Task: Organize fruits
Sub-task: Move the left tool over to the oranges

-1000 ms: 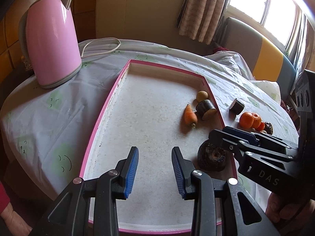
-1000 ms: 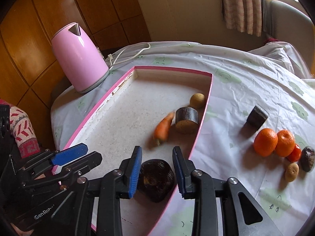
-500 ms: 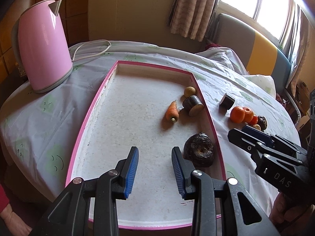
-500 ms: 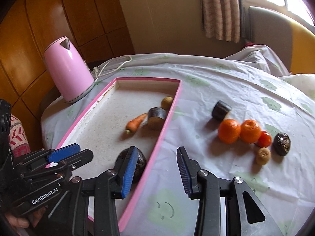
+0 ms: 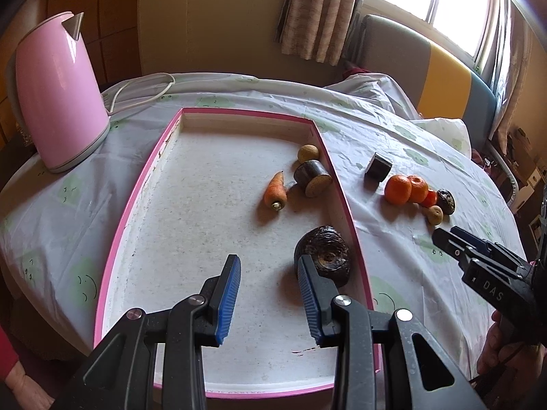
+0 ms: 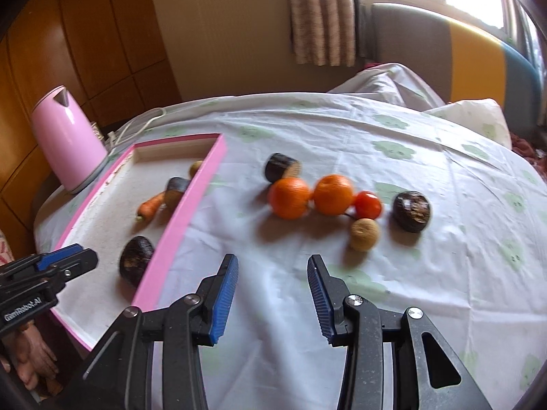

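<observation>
A pink-rimmed tray holds a carrot, a cut dark root piece, a small brown fruit and a large dark round fruit. On the cloth right of the tray lie two oranges, a tomato, a small tan fruit, a dark fruit and a dark cut piece. My left gripper is open and empty over the tray, beside the large dark fruit. My right gripper is open and empty above the cloth, short of the oranges.
A pink kettle with a white cord stands left of the tray. The round table has a white cloth with green prints. A sofa and a window lie behind.
My right gripper let go of the large dark fruit in the tray, opened wider and swung right over the cloth toward the oranges. My left gripper pulled back a little.
</observation>
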`<state>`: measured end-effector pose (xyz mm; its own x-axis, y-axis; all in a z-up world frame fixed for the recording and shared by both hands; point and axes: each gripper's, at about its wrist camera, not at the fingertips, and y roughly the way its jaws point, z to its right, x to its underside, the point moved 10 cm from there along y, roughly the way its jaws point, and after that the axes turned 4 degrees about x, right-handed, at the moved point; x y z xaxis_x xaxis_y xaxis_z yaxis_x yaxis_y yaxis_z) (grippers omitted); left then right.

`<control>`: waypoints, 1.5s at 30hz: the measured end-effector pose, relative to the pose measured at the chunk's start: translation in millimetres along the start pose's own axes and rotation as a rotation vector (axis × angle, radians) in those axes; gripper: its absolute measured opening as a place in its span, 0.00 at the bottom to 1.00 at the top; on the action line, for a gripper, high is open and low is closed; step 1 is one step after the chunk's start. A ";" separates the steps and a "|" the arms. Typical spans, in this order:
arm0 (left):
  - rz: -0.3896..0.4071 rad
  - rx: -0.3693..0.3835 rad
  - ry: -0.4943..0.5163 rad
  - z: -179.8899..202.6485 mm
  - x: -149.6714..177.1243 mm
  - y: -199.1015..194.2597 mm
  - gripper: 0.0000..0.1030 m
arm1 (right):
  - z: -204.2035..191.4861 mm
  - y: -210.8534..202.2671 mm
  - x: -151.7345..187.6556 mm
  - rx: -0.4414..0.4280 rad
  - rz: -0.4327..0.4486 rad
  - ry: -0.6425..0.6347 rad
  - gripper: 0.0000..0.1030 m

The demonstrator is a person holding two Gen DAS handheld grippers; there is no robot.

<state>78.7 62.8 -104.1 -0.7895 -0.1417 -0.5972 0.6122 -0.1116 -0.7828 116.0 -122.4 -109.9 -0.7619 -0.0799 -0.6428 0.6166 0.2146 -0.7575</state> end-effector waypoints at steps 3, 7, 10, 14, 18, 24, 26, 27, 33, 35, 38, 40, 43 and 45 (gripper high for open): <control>0.000 0.012 0.017 6.9 -1.0 0.2 0.34 | 23.0 -1.7 1.7 0.051 0.007 0.029 0.42; 0.005 0.032 0.046 19.5 -3.7 -0.3 0.34 | 53.8 -5.0 5.6 0.111 0.014 0.076 0.42; 0.002 0.051 0.059 28.6 -5.2 -0.3 0.34 | 74.5 -7.4 8.7 0.149 0.015 0.106 0.42; -0.011 0.069 0.059 37.1 -8.2 2.4 0.34 | 97.9 -12.1 13.7 0.203 0.023 0.137 0.43; -0.021 0.096 0.073 50.3 -13.6 4.9 0.34 | 117.8 -13.7 18.8 0.235 0.023 0.166 0.45; -0.026 0.124 0.150 79.2 -21.4 12.2 0.34 | 136.8 -10.9 25.0 0.282 0.019 0.181 0.45; -0.031 0.141 0.159 87.9 -24.1 16.0 0.34 | 141.5 -9.7 26.3 0.299 0.018 0.179 0.45; -0.034 0.150 0.164 91.9 -25.3 17.9 0.34 | 143.6 -9.2 26.9 0.305 0.017 0.180 0.45; -0.067 0.197 0.168 114.6 -33.5 36.7 0.34 | 157.2 -6.7 29.5 0.343 0.021 0.188 0.45; -0.075 0.215 0.165 121.9 -37.6 43.5 0.34 | 160.9 -5.0 29.8 0.349 0.020 0.190 0.45; -0.091 0.236 0.164 132.8 -42.2 54.6 0.36 | 164.7 -0.7 31.4 0.351 0.013 0.197 0.45; -0.102 0.250 0.161 139.1 -45.3 63.1 0.38 | 165.9 1.7 32.5 0.345 0.007 0.205 0.45; -0.114 0.255 0.160 146.3 -49.5 74.5 0.39 | 166.0 2.8 33.2 0.337 0.007 0.208 0.45; -0.117 0.251 0.164 150.5 -53.2 81.6 0.39 | 166.1 3.0 33.9 0.332 0.010 0.212 0.45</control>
<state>177.4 -86.7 -109.9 -0.8391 0.0448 -0.5422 0.4928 -0.3598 -0.7923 125.0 -286.2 -153.0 -0.7581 0.1309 -0.6388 0.6284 -0.1152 -0.7693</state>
